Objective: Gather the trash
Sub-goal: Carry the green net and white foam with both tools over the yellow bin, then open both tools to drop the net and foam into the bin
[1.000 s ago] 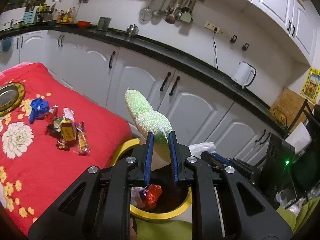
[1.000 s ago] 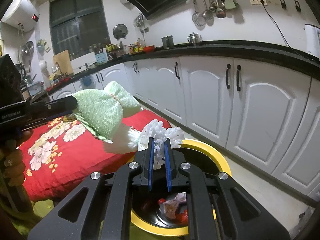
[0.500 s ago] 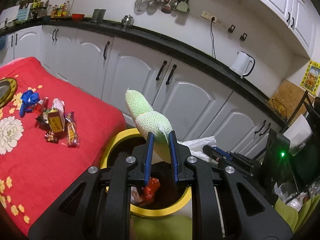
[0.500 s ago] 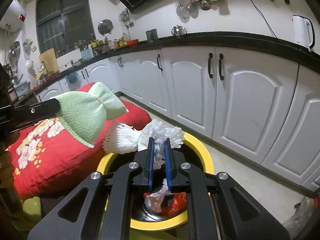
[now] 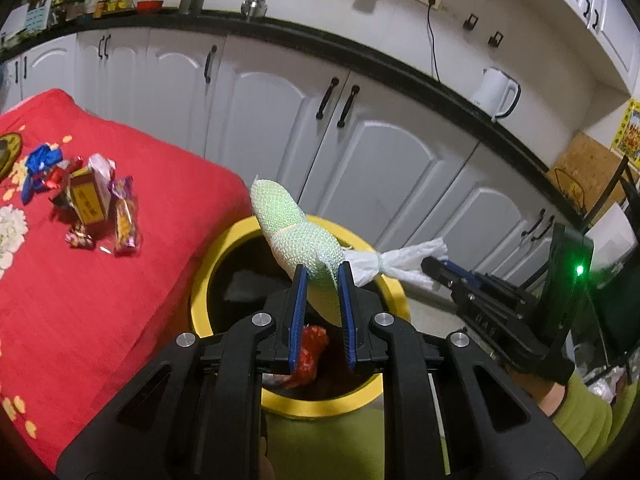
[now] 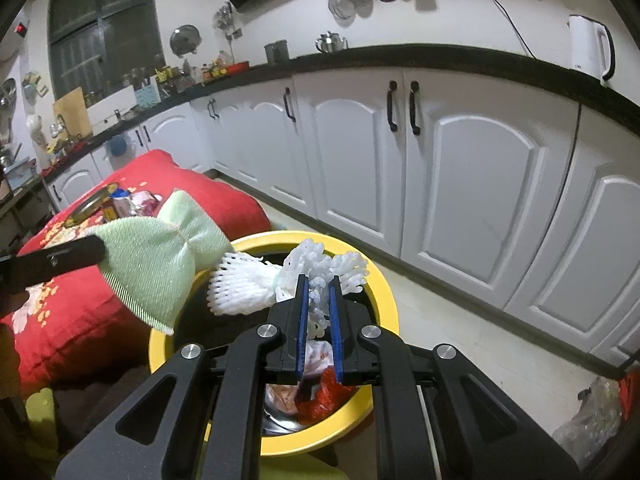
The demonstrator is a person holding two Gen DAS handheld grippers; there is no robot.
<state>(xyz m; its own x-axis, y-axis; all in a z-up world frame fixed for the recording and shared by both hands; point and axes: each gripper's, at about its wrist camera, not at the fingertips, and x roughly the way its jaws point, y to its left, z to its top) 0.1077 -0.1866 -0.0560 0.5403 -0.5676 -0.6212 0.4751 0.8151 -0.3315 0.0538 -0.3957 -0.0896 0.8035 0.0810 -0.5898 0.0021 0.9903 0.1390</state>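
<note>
The left gripper (image 5: 323,280) has its blue pads nearly together, pinched on the green foam net (image 5: 298,236); the net sticks up and away past the fingertips to the left, above the mouth of the yellow bin (image 5: 320,410); the right gripper (image 6: 319,292) is likewise nearly closed, its pads clamped on the white foam net (image 6: 248,288), which fans out beyond and to the left of the fingertips over the same bin; the two nets look joined, the white end running out from the green one toward the right gripper's fingers (image 5: 444,270); below the fingers, inside the bin, lie red wrappers (image 5: 310,354) and a pale bag (image 6: 316,356); to the left of the left fingers, a small heap of snack wrappers (image 5: 86,200) sits on the red cloth (image 5: 100,300); white cabinets (image 6: 460,184) stand beyond the fingertips.
</note>
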